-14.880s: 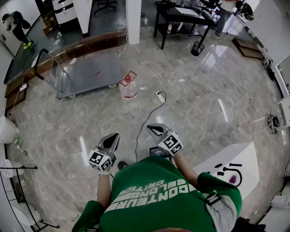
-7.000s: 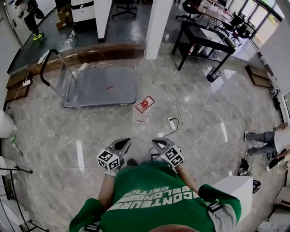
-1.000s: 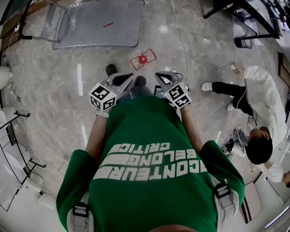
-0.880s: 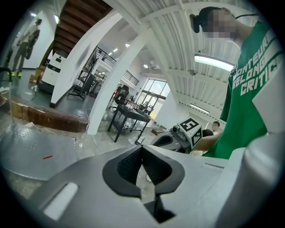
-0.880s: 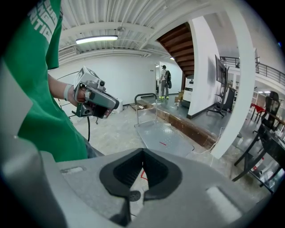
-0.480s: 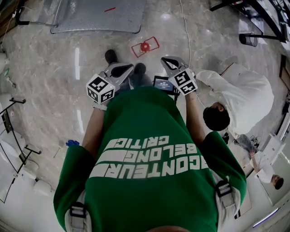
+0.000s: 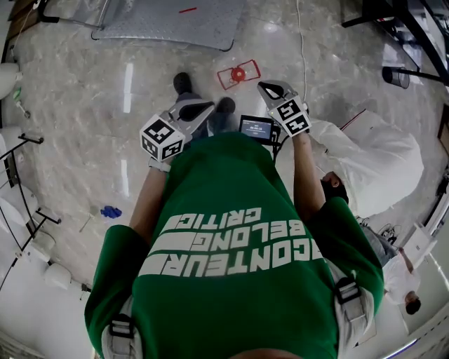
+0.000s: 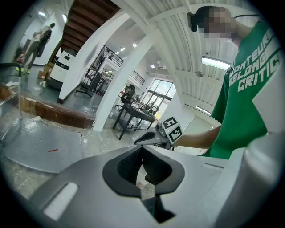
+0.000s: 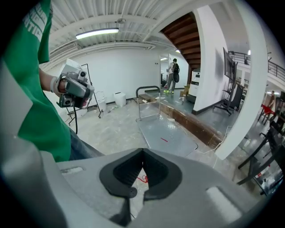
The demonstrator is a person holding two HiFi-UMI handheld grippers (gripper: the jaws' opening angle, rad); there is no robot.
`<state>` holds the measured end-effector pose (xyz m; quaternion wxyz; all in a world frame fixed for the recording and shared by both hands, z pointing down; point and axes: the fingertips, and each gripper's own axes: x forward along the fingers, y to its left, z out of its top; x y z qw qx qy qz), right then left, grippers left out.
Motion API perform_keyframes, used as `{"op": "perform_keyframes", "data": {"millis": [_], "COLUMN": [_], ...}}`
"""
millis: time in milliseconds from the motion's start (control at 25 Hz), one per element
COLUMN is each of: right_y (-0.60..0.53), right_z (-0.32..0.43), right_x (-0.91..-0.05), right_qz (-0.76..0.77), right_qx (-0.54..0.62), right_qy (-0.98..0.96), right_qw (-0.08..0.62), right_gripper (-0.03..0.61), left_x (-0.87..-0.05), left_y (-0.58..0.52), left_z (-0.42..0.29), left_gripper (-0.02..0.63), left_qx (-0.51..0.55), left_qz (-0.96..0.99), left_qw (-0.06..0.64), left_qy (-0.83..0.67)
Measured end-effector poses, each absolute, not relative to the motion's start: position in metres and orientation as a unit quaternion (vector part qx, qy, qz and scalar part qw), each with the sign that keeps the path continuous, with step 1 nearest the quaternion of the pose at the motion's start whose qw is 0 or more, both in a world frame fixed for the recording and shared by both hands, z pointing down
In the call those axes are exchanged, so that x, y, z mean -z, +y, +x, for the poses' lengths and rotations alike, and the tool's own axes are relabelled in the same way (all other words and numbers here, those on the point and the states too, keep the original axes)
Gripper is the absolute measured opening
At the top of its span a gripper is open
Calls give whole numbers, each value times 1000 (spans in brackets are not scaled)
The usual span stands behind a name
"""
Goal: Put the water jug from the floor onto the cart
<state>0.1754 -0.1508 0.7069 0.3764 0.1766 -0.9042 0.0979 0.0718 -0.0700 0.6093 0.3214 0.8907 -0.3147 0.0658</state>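
Both tools are clenched shut on nothing: the left gripper [image 7: 205, 108] and the right gripper [image 7: 269, 89] point forward side by side over a glossy marble floor [image 7: 84, 140]. Just ahead of the right gripper's tips stands the water jug [image 7: 238, 73], seen from above as a red cap and handle. It is on the floor, short of the near edge of the cart [image 7: 175, 21], with a strip of bare floor between them. Open floor spreads to the left of the left gripper. Close on the right gripper's right, a person in white [image 7: 372, 161] bends low, and a cable [image 7: 302, 42] runs ahead past the jug. Only the right gripper view shows the cart's upright handle [image 9: 149, 89] at the deck's far end and a white pillar [image 9: 209, 67] beyond. Only the left gripper view shows a black table [image 8: 133, 116] farther into the hall.
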Motion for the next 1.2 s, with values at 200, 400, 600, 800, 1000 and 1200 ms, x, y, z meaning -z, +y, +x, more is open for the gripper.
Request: {"op": "perform_keyframes", "data": {"millis": [200,400,600,800,1000,1200], "right_y": [-163,-165,-164,-176,-190,-193], "right_z": [171,159,152,144,138,143], "right_x": [-738,-772,-795,-820,-850,-883], "right_qz": [165,137,118,127,153,172], "right_qx": [-104,-119,-127,-147,-153,-167], "right_qy": [-900,-888,-875,-868,-860,-842], "right_qw": [390,423,451,456,463,484], "right_gripper": [-8,-8,-8,-8,-8,-6], "left_x": [-608,-606,-606,-611,-617,-622], "left_y": [-72,-75,-75,-76,-74,-77], "left_z": [54,26,6,-10,-29,-38], "left_gripper": [9,9,9,9,9,9], "left_qx": [-67,-67,-68,-68,-68,-68], "left_qz": [883,871,862,858,852,845], "left_qw": [321,320,322,328,330,333], "left_qy": [-336,-366,-386,-390,-401,-412]}}
